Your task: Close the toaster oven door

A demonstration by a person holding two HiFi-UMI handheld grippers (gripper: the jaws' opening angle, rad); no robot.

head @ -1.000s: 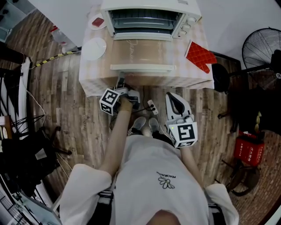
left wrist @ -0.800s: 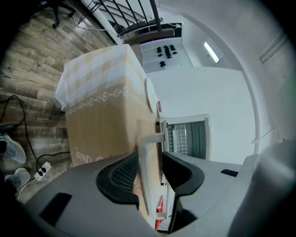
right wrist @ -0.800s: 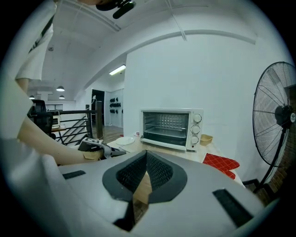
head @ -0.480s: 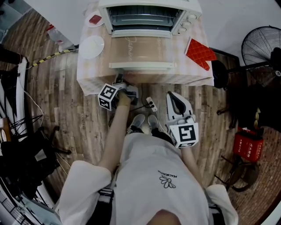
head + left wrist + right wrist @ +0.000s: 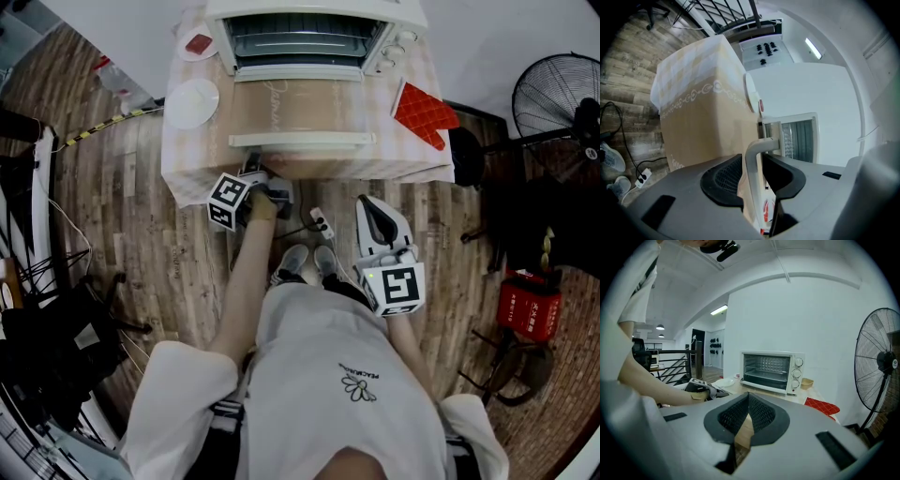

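**Desk:** What has changed on your end?

**Me:** My left tongs (image 5: 255, 176) have just been closing, and the handle (image 5: 753, 157) of the door (image 5: 300, 105) stands between the pads. In the left gripper view both pads look to be lying against the white bar, so I read that as a grip taken, though only just.

**Desk:** And the door itself?

**Me:** It lies as flat as it did a second ago. It is dropped fully open in front of the toaster oven (image 5: 309, 36), with the handle out at the near edge of the table (image 5: 422, 157). Nothing has swung yet.

**Desk:** What about your other hand?

**Me:** The right tongs (image 5: 747, 401) are closed on nothing. They hang back near my body, well apart from the table, and I see no need for them here.

**Desk:** So where does that leave the job?

**Me:** I'd say the reach is over and the closing has not begun. Next I need to lift the handle up and over in an arc towards the oven front. The bar is smooth, so my worry is that it slips out if the grip is light.
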